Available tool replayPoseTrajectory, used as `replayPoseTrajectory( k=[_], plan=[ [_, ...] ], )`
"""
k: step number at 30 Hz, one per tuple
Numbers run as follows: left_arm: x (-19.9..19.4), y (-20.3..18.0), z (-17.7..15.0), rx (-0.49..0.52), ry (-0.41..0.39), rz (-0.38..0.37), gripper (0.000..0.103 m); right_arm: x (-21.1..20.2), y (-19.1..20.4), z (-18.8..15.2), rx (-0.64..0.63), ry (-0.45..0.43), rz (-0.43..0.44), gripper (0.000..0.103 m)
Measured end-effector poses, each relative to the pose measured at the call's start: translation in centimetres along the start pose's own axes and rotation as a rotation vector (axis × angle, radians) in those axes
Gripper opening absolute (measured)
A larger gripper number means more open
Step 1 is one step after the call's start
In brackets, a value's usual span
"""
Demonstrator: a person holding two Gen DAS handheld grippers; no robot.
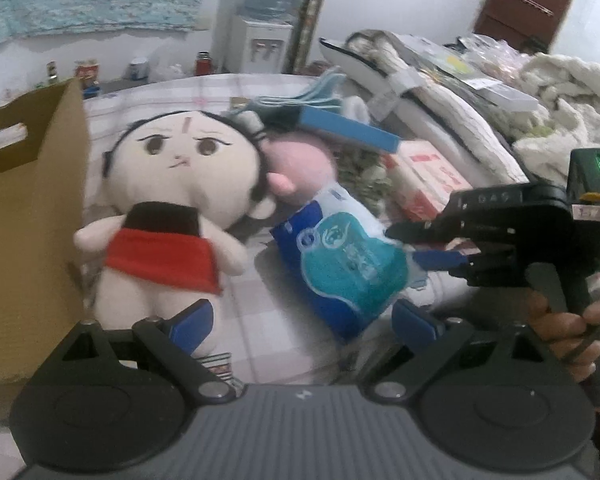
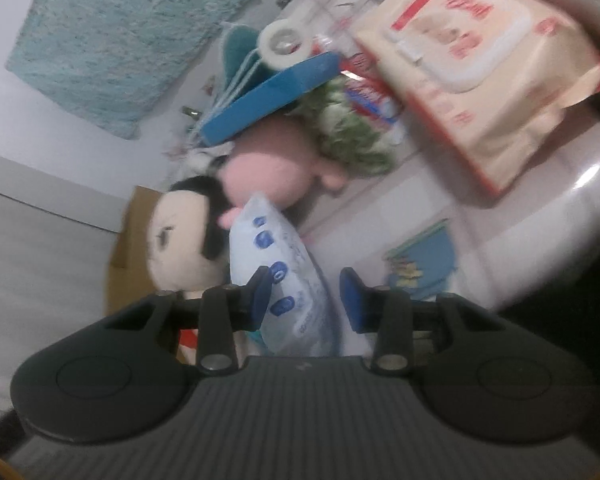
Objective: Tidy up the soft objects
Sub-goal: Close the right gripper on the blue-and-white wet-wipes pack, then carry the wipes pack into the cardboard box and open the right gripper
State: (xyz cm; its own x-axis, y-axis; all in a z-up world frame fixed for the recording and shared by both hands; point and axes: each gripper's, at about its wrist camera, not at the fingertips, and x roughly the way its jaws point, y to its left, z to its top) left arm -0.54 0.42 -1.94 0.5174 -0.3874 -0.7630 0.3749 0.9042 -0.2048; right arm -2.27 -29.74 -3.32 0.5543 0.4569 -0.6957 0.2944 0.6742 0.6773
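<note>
A blue and teal tissue pack [image 1: 340, 268] lies on the checked bed sheet [image 1: 268, 312], right of a big-headed doll [image 1: 176, 196] in a red skirt. A pink plush [image 1: 300, 164] rests behind them. My left gripper [image 1: 304, 324] hangs open just in front of the pack, holding nothing. My right gripper [image 1: 404, 245] comes in from the right, its fingers clamped on the pack's right end. In the right wrist view the pack [image 2: 288, 280] sits between the blue pads of the right gripper [image 2: 306, 298], which press its sides. An open cardboard box [image 1: 32, 220] stands left of the doll.
A cream and red wipes pack [image 2: 480, 68], a blue box [image 1: 348, 130], a tape roll [image 2: 284, 42] and a green leafy thing [image 2: 348, 132] crowd the area behind the plush. Folded blankets [image 1: 560, 100] pile at the right. A hand [image 1: 568, 328] grips the right gripper's handle.
</note>
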Motion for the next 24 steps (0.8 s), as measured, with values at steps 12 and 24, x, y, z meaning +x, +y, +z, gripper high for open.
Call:
replayPoseTrajectory(
  k=[12,24],
  plan=[
    [3.0,-1.8,1.3,0.068,0.056,-0.050,0.097,-1.8,1.4,1.7,-0.185,-0.043,-0.097,0.065],
    [9.1,-3.5,3.5,0.103,0.166,-0.016,0.095,5.7,0.5,2.8,-0.100,0.207,0.007,0.060]
  ],
)
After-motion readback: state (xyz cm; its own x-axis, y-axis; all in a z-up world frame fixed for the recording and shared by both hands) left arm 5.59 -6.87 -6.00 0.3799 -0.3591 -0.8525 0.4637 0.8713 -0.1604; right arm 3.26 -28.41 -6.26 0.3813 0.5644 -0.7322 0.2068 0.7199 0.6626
